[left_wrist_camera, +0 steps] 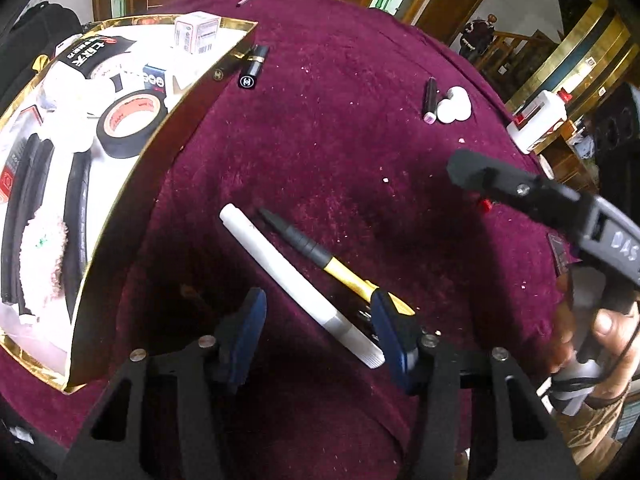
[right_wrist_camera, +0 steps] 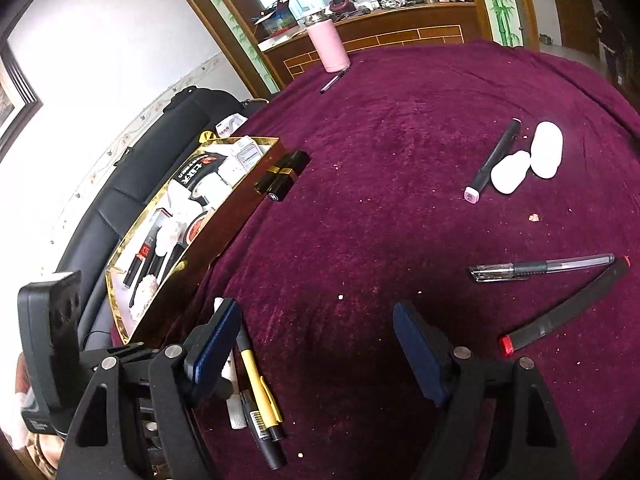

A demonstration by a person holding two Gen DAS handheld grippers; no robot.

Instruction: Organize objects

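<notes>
In the left wrist view a white marker [left_wrist_camera: 296, 280] lies slantwise on the purple cloth, its lower end between the blue pads of my left gripper [left_wrist_camera: 319, 300]. That end rests near the right pad; the left pad stands well apart, so the gripper is open. A yellow-and-black pen [left_wrist_camera: 320, 254] lies beside the marker and runs behind the right finger. My right gripper [right_wrist_camera: 316, 312] hovers open over bare cloth with nothing between its fingers. It also shows in the left wrist view as the right gripper [left_wrist_camera: 476, 184], held by a hand [left_wrist_camera: 600, 340].
A gold-rimmed box [left_wrist_camera: 132, 184] on the left holds a black tape roll [left_wrist_camera: 128, 124] and several other items. A black lipstick [right_wrist_camera: 284, 178] lies by its rim. A pink-tipped marker [right_wrist_camera: 494, 160], white lumps [right_wrist_camera: 528, 158], a clear pen [right_wrist_camera: 540, 270] and a red-ended marker [right_wrist_camera: 568, 308] lie to the right. A pink tumbler [right_wrist_camera: 328, 46] stands at the back.
</notes>
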